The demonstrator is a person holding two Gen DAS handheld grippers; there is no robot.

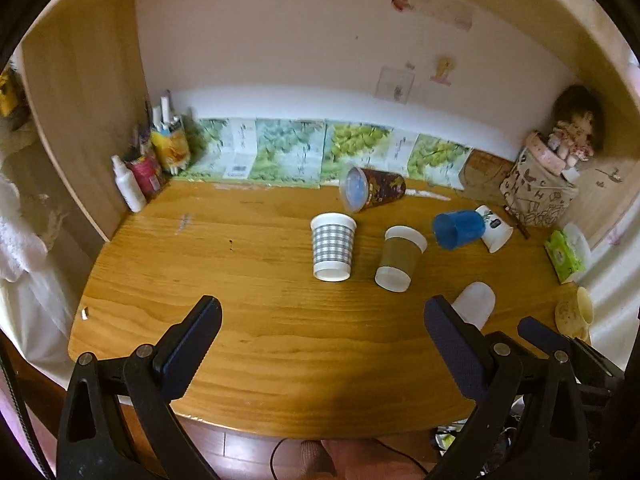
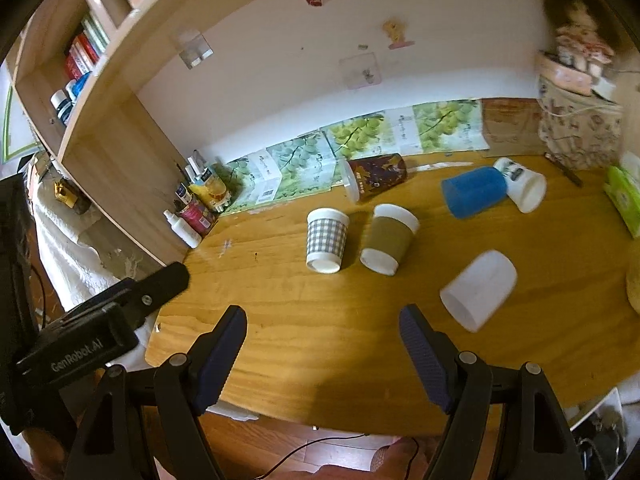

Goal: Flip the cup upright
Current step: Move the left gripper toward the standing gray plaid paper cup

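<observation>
The left gripper is held above the near part of the wooden desk, and its two fingers are spread widely apart, with nothing between them and nothing touched by them. The right gripper is held in a similar way above the near edge of the desk, its fingers are also opened wide, and no object is gripped or touched by them. In the right wrist view the body of the left gripper is seen at the left side, beside the desk edge. Several cups are seen on the desk. A checked paper cup stands with its wide rim up, and just beside it a brown-sleeved paper cup is tilted to the side. Behind them a dark patterned cup with a clear lid is lying on its side near the wall. Further to the right a blue cup is lying on its side, and its base touches a white printed cup, which is also lying down. A translucent white cup is lying on its side closest to the right gripper, a little ahead and to the right of its right finger, apart from it. A green tissue pack is placed near the right edge of the desk.
</observation>
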